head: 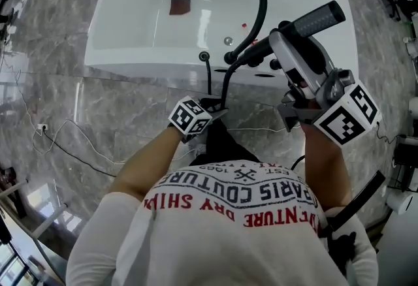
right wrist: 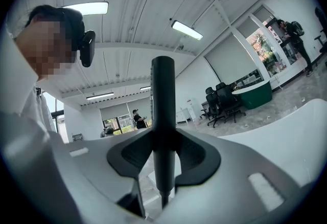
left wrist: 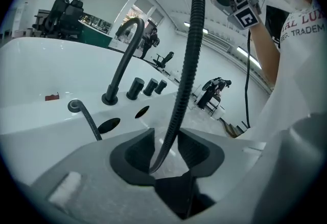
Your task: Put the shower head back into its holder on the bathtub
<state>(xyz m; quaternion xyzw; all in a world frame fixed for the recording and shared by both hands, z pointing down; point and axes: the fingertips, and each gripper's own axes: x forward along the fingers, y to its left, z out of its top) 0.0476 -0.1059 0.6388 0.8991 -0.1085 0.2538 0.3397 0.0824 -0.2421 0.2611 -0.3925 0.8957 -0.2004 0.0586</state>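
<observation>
Two tools at work: the right tool (right wrist: 163,160) is clamped on the black handle of the shower head (right wrist: 162,95), holding it up over the bathtub (head: 130,10) rim, not yet in its holder. The left tool (left wrist: 166,152) stands wide with the hose (left wrist: 190,59) running loose between its jaws. It is likely placed there to guide the slack so the hose won't drag the head off line.

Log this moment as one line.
left gripper: jaws open around hose | right gripper: shut on shower head | bathtub: shower head not seated
</observation>
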